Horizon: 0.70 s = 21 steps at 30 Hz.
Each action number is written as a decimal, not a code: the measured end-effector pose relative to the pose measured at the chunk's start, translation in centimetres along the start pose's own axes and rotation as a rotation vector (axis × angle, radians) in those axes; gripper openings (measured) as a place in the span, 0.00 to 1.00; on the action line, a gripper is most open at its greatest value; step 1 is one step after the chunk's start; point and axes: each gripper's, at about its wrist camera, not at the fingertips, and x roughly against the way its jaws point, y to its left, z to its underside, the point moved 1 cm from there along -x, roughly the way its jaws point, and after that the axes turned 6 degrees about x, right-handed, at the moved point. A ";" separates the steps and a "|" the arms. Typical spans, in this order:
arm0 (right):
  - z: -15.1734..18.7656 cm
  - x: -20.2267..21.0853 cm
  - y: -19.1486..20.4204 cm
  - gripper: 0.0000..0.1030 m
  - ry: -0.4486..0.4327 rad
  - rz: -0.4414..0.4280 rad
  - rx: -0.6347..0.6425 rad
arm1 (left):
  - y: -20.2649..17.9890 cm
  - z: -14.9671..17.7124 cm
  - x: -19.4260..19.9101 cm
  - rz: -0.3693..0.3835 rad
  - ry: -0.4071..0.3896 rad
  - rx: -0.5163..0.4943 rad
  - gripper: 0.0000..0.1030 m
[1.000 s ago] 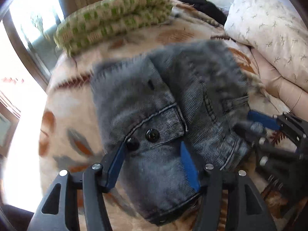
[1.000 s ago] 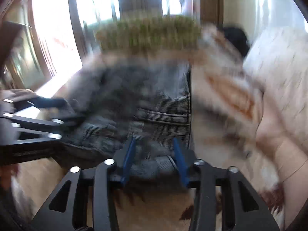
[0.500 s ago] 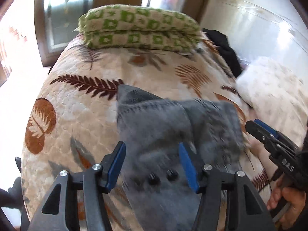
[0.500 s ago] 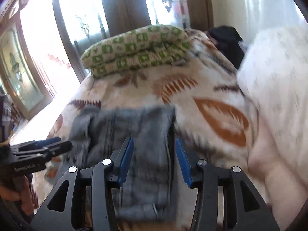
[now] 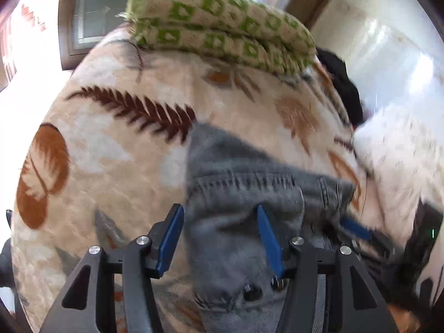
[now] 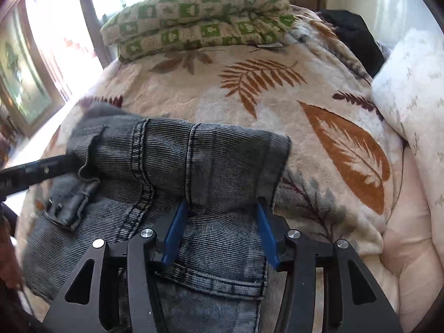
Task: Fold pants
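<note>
On the blanket (image 6: pixel 277 105) I count one folded pair of jeans (image 6: pixel 172 161); my two grippers, left gripper (image 5: pixel 219 238) and right gripper (image 6: pixel 219 233), hang released at 6 o'clock, the right one's jaws opening.

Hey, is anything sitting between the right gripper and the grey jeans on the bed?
Nothing visible. The right gripper hangs directly over the grey jeans, its jaws opening with denim showing between them. The green checked blanket lies further back on the bedspread, and the left gripper is over the jeans' other side.
</note>
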 end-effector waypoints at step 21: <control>3.0 1.4 0.0 0.51 -0.044 -0.124 -0.037 | -1.4 -4.7 -4.6 -0.150 0.075 -0.041 0.55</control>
